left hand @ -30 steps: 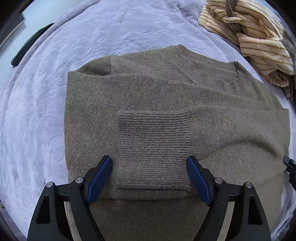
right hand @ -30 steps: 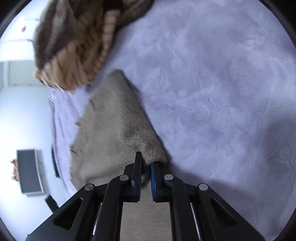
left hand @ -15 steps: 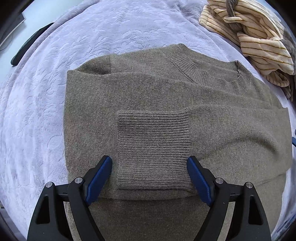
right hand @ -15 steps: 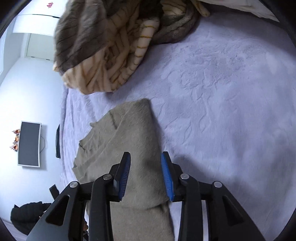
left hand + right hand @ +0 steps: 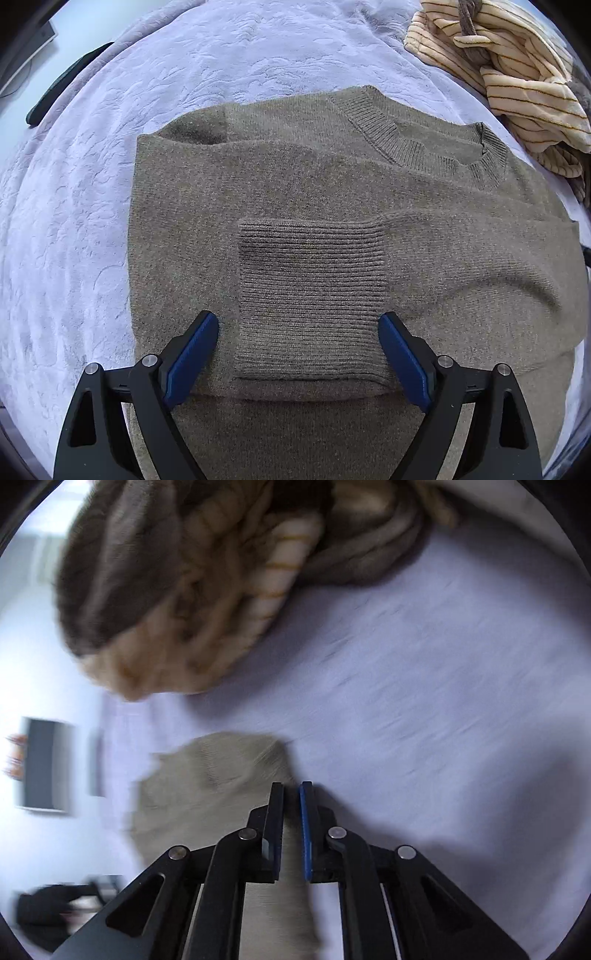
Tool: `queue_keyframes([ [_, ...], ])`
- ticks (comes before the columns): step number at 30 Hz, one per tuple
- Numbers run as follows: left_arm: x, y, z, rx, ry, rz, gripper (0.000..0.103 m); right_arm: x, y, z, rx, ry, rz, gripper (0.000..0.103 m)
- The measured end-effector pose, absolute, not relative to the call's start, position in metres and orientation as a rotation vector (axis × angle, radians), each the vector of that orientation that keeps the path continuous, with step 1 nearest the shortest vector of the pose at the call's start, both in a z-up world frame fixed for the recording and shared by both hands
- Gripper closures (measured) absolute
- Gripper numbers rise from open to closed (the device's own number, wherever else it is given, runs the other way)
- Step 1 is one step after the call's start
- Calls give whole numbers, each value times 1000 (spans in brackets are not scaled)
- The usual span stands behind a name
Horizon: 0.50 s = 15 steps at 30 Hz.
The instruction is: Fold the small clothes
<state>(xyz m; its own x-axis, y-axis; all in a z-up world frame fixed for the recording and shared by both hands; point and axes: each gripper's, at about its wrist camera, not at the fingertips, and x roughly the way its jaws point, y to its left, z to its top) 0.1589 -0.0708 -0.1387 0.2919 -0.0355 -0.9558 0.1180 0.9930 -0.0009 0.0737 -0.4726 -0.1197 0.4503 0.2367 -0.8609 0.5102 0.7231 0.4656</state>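
Note:
An olive-brown knit sweater [image 5: 332,192] lies flat on a lilac blanket [image 5: 74,221], with one sleeve folded across its body. The sleeve's ribbed cuff [image 5: 312,295] lies between the blue pads of my left gripper [image 5: 296,319]. Those jaws are opening, and the pads stand clear of the cuff on both sides. In the blurred right wrist view, my right gripper [image 5: 291,786] is shut, pointing down at the right edge of the sweater [image 5: 207,782]. I see no cloth pinched between its pads.
A heap of cream-striped and brown clothes [image 5: 517,74] lies at the far right of the bed, and fills the top of the right wrist view [image 5: 184,590]. A dark flat object [image 5: 62,92] rests at the bed's far left edge. A screen [image 5: 44,764] hangs on the wall.
My right gripper let go of the sweater's edge, opened, moved sideways and has shut again with nothing in it. The left jaws have widened slightly around the cuff. The sweater has not moved.

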Motion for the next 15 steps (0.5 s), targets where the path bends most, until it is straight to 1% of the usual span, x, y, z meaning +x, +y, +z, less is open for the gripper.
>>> queue_keyframes([
  [1,159,-71,-139,76,1270,-102,13,75,-476,-122,705,1154,-258,96],
  [2,159,-70,-139,76,1270,-104,13,74,-481,-128,706,1172,-260,100],
  [4,158,-69,-139,73,1271,-107,13,67,-483,-127,748,1148,-257,99],
  [5,158,-69,-137,72,1274,-106,13,64,-481,-124,747,1139,-258,98],
  [6,158,-68,-134,70,1277,-101,13,61,-479,-121,743,1137,-262,90],
  [8,157,-65,-124,54,1273,-86,13,56,-467,-109,717,1139,-248,90],
  [10,156,-62,-113,18,1247,-92,13,53,-457,-96,689,1127,-214,70],
  [11,157,-61,-108,2,1238,-103,13,53,-449,-91,675,1123,-188,42],
  [12,159,-61,-105,-12,1233,-120,13,53,-443,-90,674,1123,-168,28],
  [14,165,-64,-106,-4,1233,-140,13,60,-437,-96,693,1128,-125,29],
  [15,167,-68,-108,8,1237,-143,13,64,-437,-103,713,1142,-118,35],
])
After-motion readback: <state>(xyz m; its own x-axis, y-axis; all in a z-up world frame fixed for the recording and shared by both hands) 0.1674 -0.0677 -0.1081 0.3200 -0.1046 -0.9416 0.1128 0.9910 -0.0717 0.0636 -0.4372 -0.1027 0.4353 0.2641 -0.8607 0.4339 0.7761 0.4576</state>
